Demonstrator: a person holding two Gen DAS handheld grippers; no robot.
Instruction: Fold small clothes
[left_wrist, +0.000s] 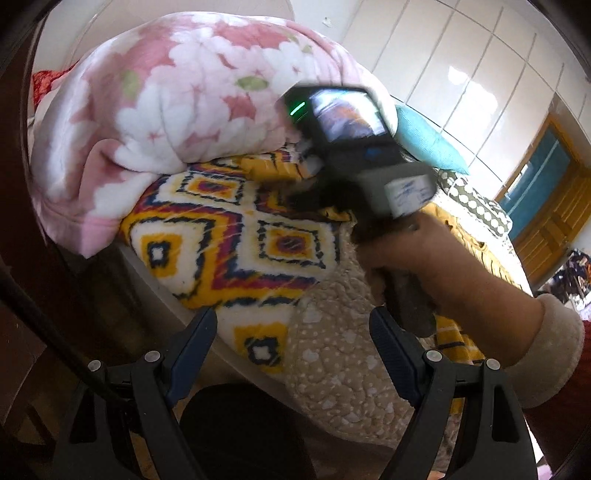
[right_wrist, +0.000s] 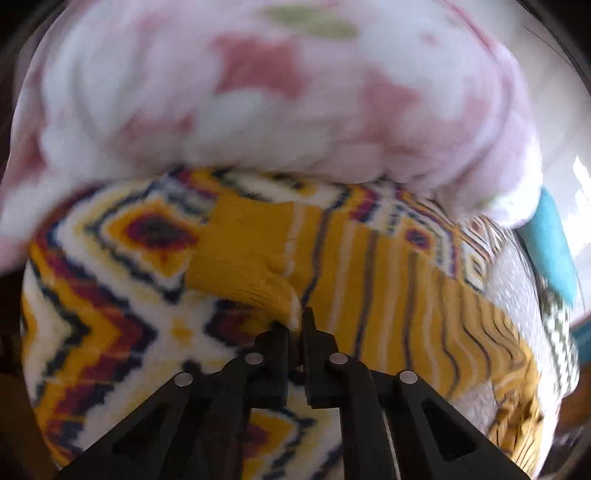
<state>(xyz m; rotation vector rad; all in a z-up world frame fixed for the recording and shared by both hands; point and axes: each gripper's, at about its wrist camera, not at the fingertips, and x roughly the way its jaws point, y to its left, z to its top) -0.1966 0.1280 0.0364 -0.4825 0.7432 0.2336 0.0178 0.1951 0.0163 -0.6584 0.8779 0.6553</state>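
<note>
Here the right gripper (right_wrist: 300, 318) has its jaws pinched together on a fold of the mustard-yellow knitted garment with thin white and dark stripes (right_wrist: 354, 266), the cloth bunching up into a ridge right at the fingertips. The garment lies on the fleece blanket with yellow, red and navy diamond pattern (right_wrist: 99, 295), spread out; in the right wrist view its stripes run from the gripper up and away toward the fluffy pink-and-white flowered blanket (right_wrist: 258, 103), so the long axis seems to follow that line, though the far end is blurred. A plain mustard patch sits to the left of the stripes. The left gripper (left_wrist: 291, 343) hangs with jaws wide apart and nothing between them, above the edge of the diamond blanket and a beige quilted cover with small white hearts (left_wrist: 332, 369). The right hand (left_wrist: 424, 254) holds the handle of its gripper, sleeve cuff cream. A turquoise cushion (left_wrist: 432, 144) lies behind.
</note>
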